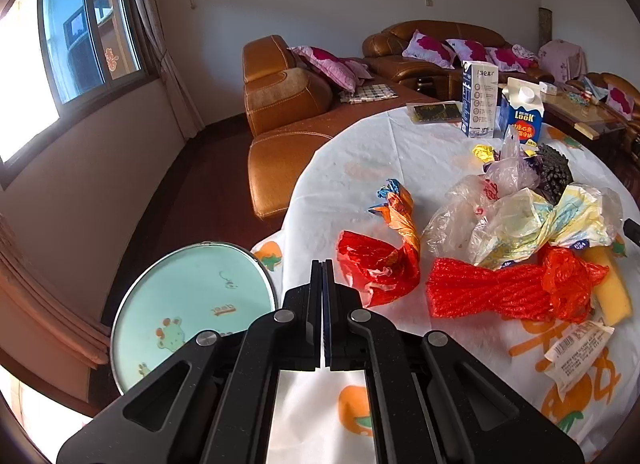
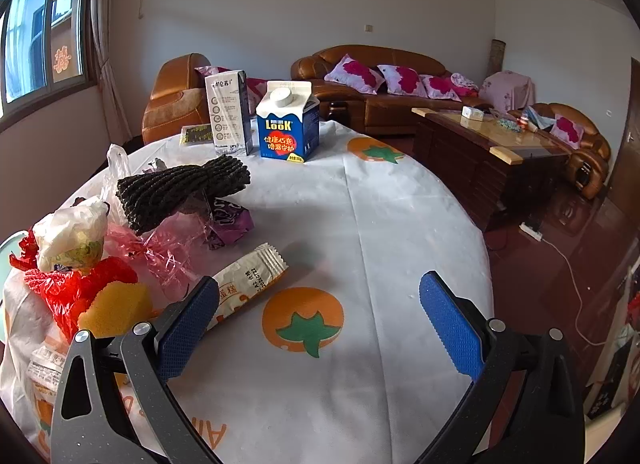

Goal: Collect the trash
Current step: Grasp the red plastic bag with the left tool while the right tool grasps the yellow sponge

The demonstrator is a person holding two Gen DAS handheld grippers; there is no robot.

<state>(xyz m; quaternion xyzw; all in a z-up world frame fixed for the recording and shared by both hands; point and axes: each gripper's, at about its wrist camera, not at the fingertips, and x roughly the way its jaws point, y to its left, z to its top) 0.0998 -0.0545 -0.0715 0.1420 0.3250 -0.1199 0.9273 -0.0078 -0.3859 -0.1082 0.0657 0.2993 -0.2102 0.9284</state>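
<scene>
Above the table (image 2: 360, 223), left tongs (image 1: 322, 264) pressed together, empty; right tongs (image 2: 318, 296) spread wide, empty.

I see the trash heaped on my left side of the round table w/ white persimmon-print cloth (image 2: 360, 223). Red foam net (image 1: 484, 290) lies flat at the front, a crumpled red plastic bag (image 1: 572, 282) touching its end, yellow sponge (image 1: 610, 288) just beside that. Red-orange foil wrapper (image 1: 384, 260) sits twisted, a bit apart. Clear bags (image 1: 472, 215) bunched in the middle, black foam net (image 2: 180, 191) draped on top. White snack wrapper (image 2: 244, 284) lies flat near the pile. Two cartons, blue LOOK carton (image 2: 286, 123) and tall white carton (image 2: 230, 111), upright at the far edge.
</scene>
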